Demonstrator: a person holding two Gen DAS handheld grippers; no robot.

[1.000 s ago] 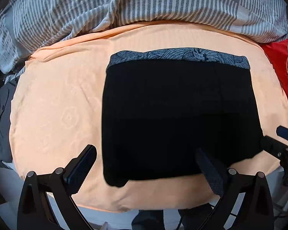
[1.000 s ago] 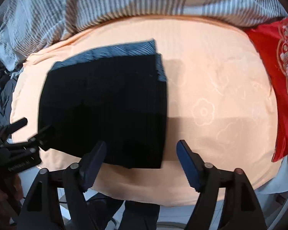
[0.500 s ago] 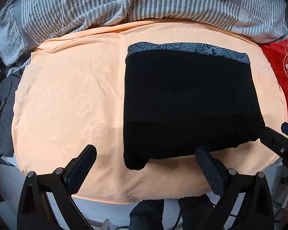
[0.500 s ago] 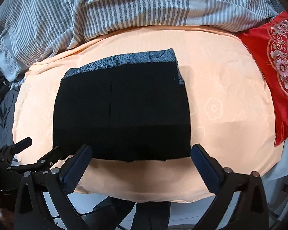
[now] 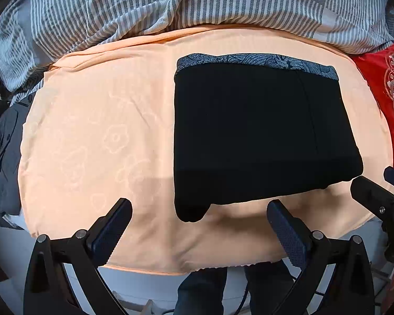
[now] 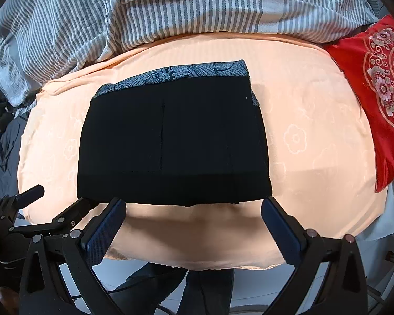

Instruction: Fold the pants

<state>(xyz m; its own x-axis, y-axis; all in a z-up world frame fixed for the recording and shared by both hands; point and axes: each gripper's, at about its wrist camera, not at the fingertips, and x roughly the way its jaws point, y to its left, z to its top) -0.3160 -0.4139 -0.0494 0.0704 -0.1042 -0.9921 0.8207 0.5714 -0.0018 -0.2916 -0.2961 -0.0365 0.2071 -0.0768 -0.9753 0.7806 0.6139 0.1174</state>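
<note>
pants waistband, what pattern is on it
A blue-grey swirling floral print on the waistband of the black pants, clearest in the right wrist view.

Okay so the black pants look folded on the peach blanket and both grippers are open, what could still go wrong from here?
The folded pants lie close to the blanket's near edge, so a nudge might slide them off. One corner bulges out of the stack and may loosen the fold. The open right gripper and left gripper hang beside that hem and could snag it.

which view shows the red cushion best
The right wrist view: the red cushion shows most of its face there, with the round embroidered emblem and flowers, lying at the right edge of the peach blanket. The left wrist view catches only a strip of it at the frame's right edge, its pattern cut off.
</note>
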